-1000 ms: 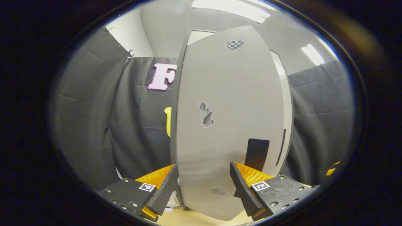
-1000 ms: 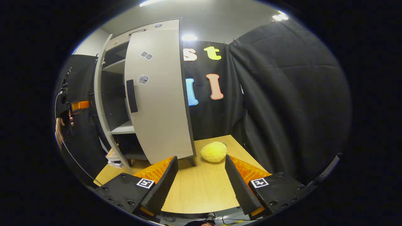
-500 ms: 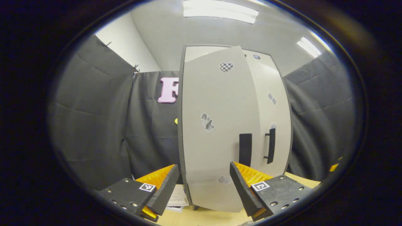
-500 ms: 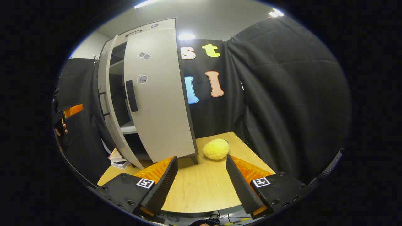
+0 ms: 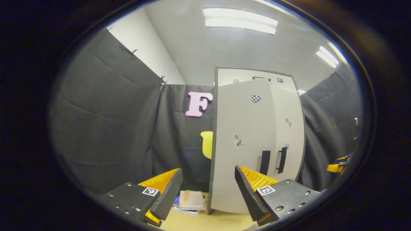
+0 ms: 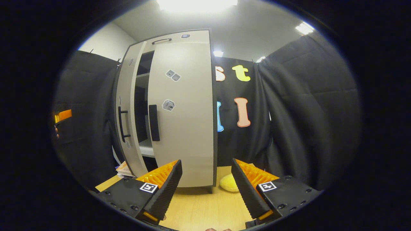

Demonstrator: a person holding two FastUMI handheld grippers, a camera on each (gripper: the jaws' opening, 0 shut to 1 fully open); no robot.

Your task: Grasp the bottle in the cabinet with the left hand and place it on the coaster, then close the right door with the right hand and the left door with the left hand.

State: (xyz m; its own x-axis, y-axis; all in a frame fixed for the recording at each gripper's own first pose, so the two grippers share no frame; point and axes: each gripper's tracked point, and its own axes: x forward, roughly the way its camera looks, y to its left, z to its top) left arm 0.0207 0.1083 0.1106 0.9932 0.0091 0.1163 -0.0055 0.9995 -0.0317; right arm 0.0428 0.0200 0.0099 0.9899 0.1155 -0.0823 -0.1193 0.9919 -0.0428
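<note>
On the tabletop stands the cabinet point(image 6: 167, 109), both doors nearly but not fully shut. Bottle and coaster: whereabouts cannot be told from either view, so the placing step cannot be confirmed; judged from the doors, the work is in its closing stage.

Right door point(image 6: 181, 112): swung most of the way in, a dark gap with shelf edges open between it and the left door point(image 6: 126, 109). Handles of the two doors stand near each other, apart. Judged not yet latched.

Left door in the left gripper view point(image 5: 240, 147): close to flush with its neighbour, its edge proud at the top.

Left gripper point(image 5: 207, 189): fingers spread wide, holding nothing, set back from the door. Right gripper point(image 6: 205, 186): fingers spread wide, empty, low before the cabinet foot.

Table point(image 6: 199, 211): pale wood. Yellow soft object point(image 6: 228, 183) lies just beside the cabinet's right foot. Stack of booklets point(image 5: 191, 202) lies at the cabinet's left foot.

Changes against the frames of a second and half a second back: left door has gone from wide open, close against the left gripper, to nearly shut; left gripper has drawn well away. Right door stands squarer to the cabinet front; right gripper has lowered and shifted toward it.

Remaining, by judgement: press both doors fully home.
</note>
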